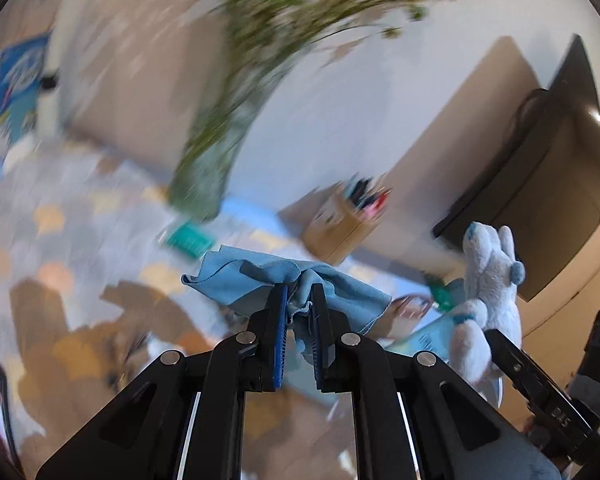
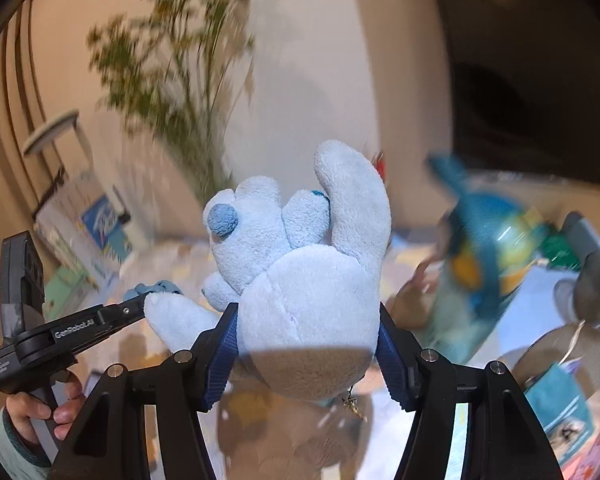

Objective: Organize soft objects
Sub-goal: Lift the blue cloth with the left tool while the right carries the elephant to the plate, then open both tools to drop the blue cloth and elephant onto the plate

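A cluttered, motion-blurred table (image 1: 80, 216) lies below, with a leafy plant (image 2: 180, 64) against the pale wall. The left gripper (image 1: 300, 300) is clamped tight on a bunched blue cloth (image 1: 260, 276), lifted clear. The right gripper (image 2: 306, 340), jaws half spread, squeezes a pale blue plush toy (image 2: 300, 264), seemingly a rabbit, above the table.

Left gripper (image 1: 300, 300): between its jaws, the light-blue microfibre cloth (image 1: 260, 276)
Right gripper (image 2: 306, 332): between its jaws, the pale-blue plush toy animal (image 2: 300, 280); right of cloth
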{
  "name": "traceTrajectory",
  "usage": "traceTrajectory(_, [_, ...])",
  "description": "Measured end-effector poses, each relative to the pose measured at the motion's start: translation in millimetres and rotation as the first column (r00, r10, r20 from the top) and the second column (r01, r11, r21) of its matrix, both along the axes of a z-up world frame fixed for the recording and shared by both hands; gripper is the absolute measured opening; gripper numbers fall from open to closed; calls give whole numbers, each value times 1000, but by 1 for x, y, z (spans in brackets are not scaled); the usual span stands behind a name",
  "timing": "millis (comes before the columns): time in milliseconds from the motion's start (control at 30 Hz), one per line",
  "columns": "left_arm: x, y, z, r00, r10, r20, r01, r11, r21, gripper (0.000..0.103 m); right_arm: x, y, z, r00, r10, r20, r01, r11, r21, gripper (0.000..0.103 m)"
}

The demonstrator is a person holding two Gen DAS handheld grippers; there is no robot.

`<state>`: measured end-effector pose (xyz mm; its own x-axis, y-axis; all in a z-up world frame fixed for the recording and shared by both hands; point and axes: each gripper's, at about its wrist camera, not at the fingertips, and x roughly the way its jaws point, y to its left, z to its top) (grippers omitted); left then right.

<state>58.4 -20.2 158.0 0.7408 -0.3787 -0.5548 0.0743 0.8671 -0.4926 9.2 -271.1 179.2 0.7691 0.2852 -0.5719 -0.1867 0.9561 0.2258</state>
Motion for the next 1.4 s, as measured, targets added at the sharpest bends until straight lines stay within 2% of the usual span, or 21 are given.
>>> traceTrajectory(167, [25,-49,43,993,-72,92,74,997,-11,8,-13,-35,34,991,-101,90,98,995,29,62])
traceTrajectory(300, [33,-97,70,973,-171,154,174,985,-4,8,-27,-72,54,972,-189,142,187,982,23,62])
traceTrajectory(433, [35,-153,87,937,-289,196,290,957,22,8,-45,-119,64,943,-292,160,291,956,28,62])
traceTrajectory(533, [32,-199,90,907,-379,184,380,924,27,8,-56,-150,64,919,-360,158,361,932,24,62])
traceTrajectory(700, [18,-262,76,850,-513,123,508,858,69,8,-82,-211,56,853,-509,119,506,861,59,62])
traceTrajectory(833, [-5,-311,60,767,-638,71,628,769,118,8,-102,-245,42,801,-594,73,592,804,48,62])
traceTrajectory(900, [-16,-329,49,731,-682,34,670,726,157,8,-111,-257,32,789,-613,39,611,790,47,62])
traceTrajectory(967, [-24,-345,35,705,-709,-20,699,691,186,8,-119,-264,21,781,-624,4,624,781,36,62])
traceTrajectory(1033, [-31,-355,16,681,-727,-86,728,660,184,8,-123,-266,10,774,-632,-31,633,774,22,62])
traceTrajectory(1167, [-34,-365,-14,666,-726,-173,745,636,200,8,-127,-268,-18,769,-627,-126,634,774,15,62])
traceTrajectory(1267, [-40,-362,-23,662,-722,-201,749,633,194,8,-127,-266,-33,778,-603,-176,614,789,10,62])
traceTrajectory(1400, [-42,-358,-25,664,-718,-207,747,638,184,8,-130,-263,-40,783,-592,-192,605,796,12,62])
